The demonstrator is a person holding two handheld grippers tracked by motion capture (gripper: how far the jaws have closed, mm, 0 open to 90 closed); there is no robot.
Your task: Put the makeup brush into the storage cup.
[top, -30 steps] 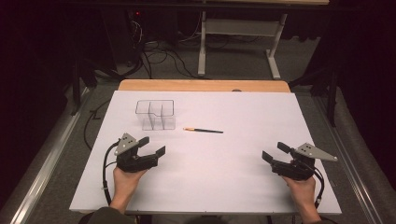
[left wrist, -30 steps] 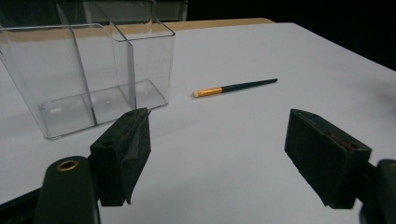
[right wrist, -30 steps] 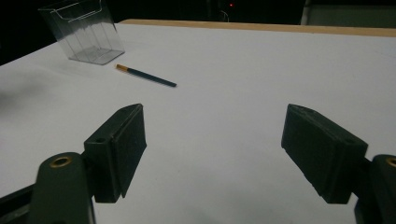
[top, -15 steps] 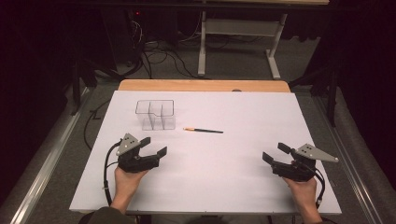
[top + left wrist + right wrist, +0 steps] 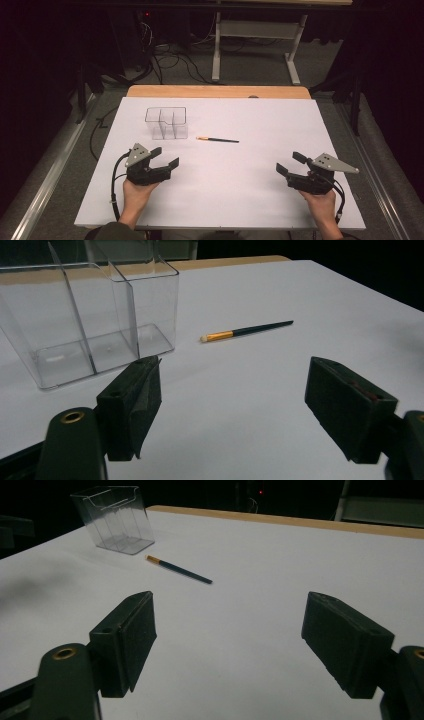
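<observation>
While both hands idled, left gripper [image 5: 165,157] and right gripper [image 5: 288,163] gaped wide, empty. Brush [image 5: 218,139] lay flat mid-worktop [image 5: 260,120], just beside clear organizer [image 5: 167,122]. I judged it light, stiff, thin; pinch across dark handle.

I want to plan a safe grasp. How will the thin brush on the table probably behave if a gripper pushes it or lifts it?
The brush lies flat on the smooth white table; its handle looks thin, so it is probably very light and may roll when pushed from the side. It looks straight and stiff, so it should lift without bending. Because it lies so low, the fingers might slip over it.
</observation>
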